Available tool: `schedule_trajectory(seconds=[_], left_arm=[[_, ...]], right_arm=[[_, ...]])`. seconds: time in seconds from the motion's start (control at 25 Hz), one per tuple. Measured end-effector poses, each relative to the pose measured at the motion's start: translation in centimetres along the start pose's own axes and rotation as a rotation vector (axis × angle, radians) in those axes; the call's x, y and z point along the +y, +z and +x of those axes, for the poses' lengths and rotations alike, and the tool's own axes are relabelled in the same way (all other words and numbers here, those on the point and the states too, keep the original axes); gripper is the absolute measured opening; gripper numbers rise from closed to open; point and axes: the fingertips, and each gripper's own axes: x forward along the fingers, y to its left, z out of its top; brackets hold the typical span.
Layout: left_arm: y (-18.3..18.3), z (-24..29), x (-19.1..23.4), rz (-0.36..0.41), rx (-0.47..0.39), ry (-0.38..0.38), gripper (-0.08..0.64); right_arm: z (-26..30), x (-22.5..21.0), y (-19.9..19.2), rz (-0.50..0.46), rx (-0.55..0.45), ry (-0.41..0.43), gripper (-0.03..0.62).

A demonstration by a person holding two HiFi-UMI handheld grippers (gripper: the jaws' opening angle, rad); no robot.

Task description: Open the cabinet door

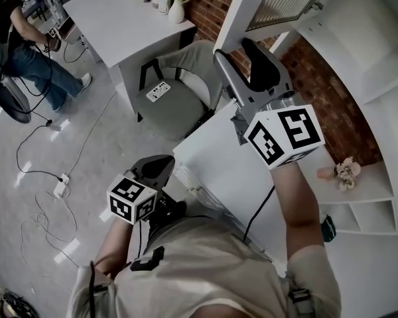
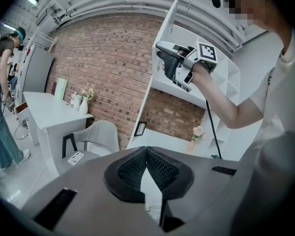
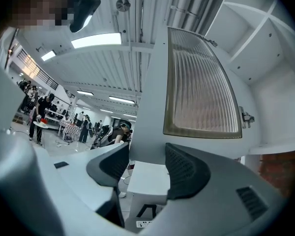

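Two hand-held grippers and a white wall cabinet appear across three camera views.

Head view, looking steeply down: the person's right gripper [image 1: 233,53] is raised at the upper middle. Its marker cube [image 1: 283,136] faces the camera, and its tips are just beside the lower corner of the cabinet door [image 1: 285,2]. The door is white-framed with a ribbed glass panel. It stands swung out from the cabinet [image 1: 378,52], which fills the right side. The left gripper [image 1: 158,165] hangs low at the lower left over the floor [image 1: 26,177], well apart from the door. Beyond are a grey chair [image 1: 176,105] with a power strip [image 1: 158,90] on its seat and a white desk [image 1: 119,12]. Another person [image 1: 20,52] stands at the far left.

Left gripper view: this gripper's two dark jaws meet at their tips, closed with nothing held. Past them, the right gripper [image 2: 163,58] reaches up to the bottom of the door [image 2: 168,26], which is seen edge-on against a brick wall [image 2: 108,68].

Right gripper view: the jaws stand wide apart and grip nothing. The door [image 3: 199,82] rises straight ahead, and its lower frame shows in the gap between them. Neither jaw presses on it.
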Motion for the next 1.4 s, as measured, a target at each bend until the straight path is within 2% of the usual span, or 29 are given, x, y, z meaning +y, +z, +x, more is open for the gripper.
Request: schedule_trajectory(seconds=[0.28, 0.6, 0.72, 0.88, 0.92, 0.96, 1.08, 1.24, 1.4], left_arm=[[0.7, 0.9, -0.3, 0.015, 0.010, -0.014, 0.015], [1.6, 2.4, -2.3, 0.062, 0.032, -0.052, 0.015], [1.7, 3.0, -3.2, 0.079, 0.037, -0.067, 0.015], [1.7, 4.2, -5.1, 0.113, 0.057, -0.102, 0.015], [1.8, 4.6, -5.8, 0.120, 0.057, -0.113, 0.015], [1.7, 5.0, -6.6, 0.126, 0.059, -0.125, 0.015], [1.5, 5.8, -9.0, 0.153, 0.069, -0.154, 0.015], [1.9, 7.3, -12.5, 0.188, 0.054, -0.177, 0.015], [1.0, 7.8, -15.7, 0.217, 0.073, -0.201, 0.015]], right_arm=[[0.3, 0.1, -0.1, -0.001, -0.003, 0.038, 0.245], [-2.3, 0.0, 0.5, 0.017, -0.008, 0.133, 0.238], [-4.3, -0.2, 0.4, 0.002, -0.002, 0.129, 0.177], [-7.6, -1.6, -0.9, 0.017, 0.037, 0.093, 0.129], [-8.6, -1.8, -1.1, 0.021, 0.049, 0.090, 0.103], [-9.6, -1.9, -1.4, 0.029, 0.061, 0.094, 0.045], [-12.6, -1.6, -1.7, 0.075, 0.070, 0.111, 0.030], [-16.6, -2.2, -2.3, 0.137, 0.074, 0.108, 0.029], [-20.4, -2.5, -2.9, 0.208, 0.078, 0.093, 0.029]])
